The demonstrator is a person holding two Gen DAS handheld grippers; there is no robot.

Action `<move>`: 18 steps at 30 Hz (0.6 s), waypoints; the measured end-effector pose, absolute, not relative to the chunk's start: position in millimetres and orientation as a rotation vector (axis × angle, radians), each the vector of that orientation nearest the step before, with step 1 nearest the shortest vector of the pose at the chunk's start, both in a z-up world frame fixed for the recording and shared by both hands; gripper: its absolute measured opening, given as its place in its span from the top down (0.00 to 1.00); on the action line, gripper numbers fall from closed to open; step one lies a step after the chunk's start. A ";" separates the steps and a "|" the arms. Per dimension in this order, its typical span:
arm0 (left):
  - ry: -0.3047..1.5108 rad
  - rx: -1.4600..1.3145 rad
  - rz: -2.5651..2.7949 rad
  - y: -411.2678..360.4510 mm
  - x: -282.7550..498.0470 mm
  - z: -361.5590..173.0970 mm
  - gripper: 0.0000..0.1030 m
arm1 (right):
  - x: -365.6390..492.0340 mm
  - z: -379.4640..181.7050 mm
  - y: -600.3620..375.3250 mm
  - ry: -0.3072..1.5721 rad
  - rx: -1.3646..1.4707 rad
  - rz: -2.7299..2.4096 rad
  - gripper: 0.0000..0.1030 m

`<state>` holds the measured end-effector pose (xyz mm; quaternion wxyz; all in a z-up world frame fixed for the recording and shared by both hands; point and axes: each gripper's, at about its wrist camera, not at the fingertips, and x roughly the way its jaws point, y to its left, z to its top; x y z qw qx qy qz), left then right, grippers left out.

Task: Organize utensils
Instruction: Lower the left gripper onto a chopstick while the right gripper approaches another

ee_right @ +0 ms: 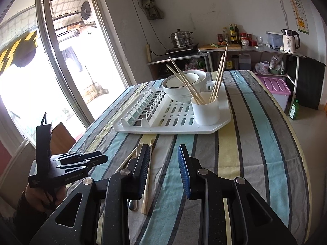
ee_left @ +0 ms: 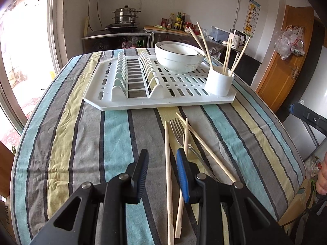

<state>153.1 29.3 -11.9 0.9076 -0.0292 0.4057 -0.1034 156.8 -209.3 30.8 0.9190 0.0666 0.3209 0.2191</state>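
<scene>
Three loose wooden chopsticks (ee_left: pixel 168 173) and a metal fork (ee_left: pixel 177 129) lie on the striped tablecloth in front of a white dish rack (ee_left: pixel 122 104). On the rack's right corner stands a white cup (ee_left: pixel 219 81) holding several chopsticks, with stacked white bowls (ee_left: pixel 177 55) behind it. My left gripper (ee_left: pixel 162 155) hovers open just above the loose chopsticks, one showing through the gap, nothing gripped. My right gripper (ee_right: pixel 163 153) is open and empty, with a chopstick (ee_right: pixel 148 173) and the fork (ee_right: pixel 140 146) beside its left finger. The left gripper (ee_right: pixel 103 156) appears at the left of the right wrist view.
The table drops off at its right edge (ee_right: pixel 304 163) and at its left edge by a glass sliding door (ee_right: pixel 61 61). Beyond the table stand a counter with a steamer pot (ee_right: pixel 180 37), bottles and a kettle (ee_right: pixel 290 40), and a purple-lidded bin (ee_right: pixel 276 85) on the floor.
</scene>
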 end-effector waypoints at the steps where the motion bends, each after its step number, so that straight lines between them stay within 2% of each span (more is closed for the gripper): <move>1: 0.850 -0.063 -0.214 29.4 156.9 -15.3 0.71 | 157.9 29.3 -207.7 0.665 0.136 0.452 0.72; 18: 0.982 0.006 -0.215 10.0 210.8 -45.3 0.71 | 196.6 -15.0 -167.9 0.822 0.047 0.489 0.72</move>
